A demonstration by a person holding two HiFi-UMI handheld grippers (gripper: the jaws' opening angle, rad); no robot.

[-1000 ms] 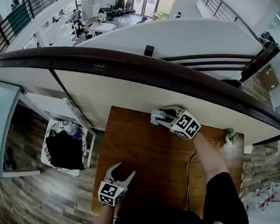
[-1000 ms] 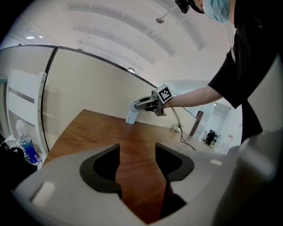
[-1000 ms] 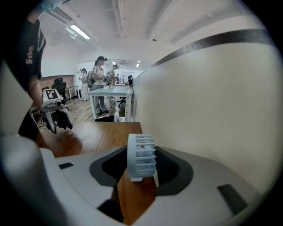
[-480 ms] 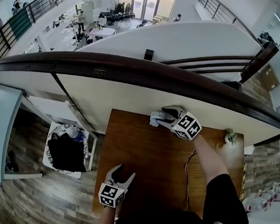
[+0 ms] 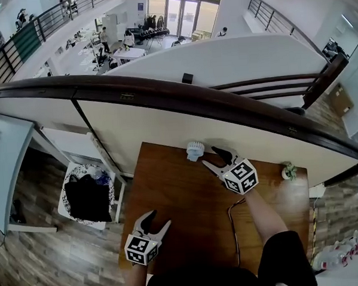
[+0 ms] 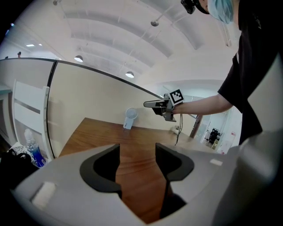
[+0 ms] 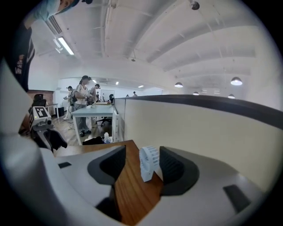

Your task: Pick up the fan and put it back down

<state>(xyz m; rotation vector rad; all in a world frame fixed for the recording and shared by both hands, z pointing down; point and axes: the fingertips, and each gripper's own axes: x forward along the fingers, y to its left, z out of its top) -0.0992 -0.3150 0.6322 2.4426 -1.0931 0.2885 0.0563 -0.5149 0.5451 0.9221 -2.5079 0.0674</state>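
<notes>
Right tongs [image 5: 214, 157] were clamped on fan [image 5: 195, 150] at far edge of counter [image 5: 181, 193]; now off it. Jaws have just been opening, and the pads no longer touch the fan. It shows in the gap just ahead of the tips. Tongs pulled back toward person, lifted and rolled. Fan was half hidden under tongs, now fully visible, standing upright and free on counter. Cable [image 5: 232, 232] by right arm shifted, now bowed left near its top.
</notes>
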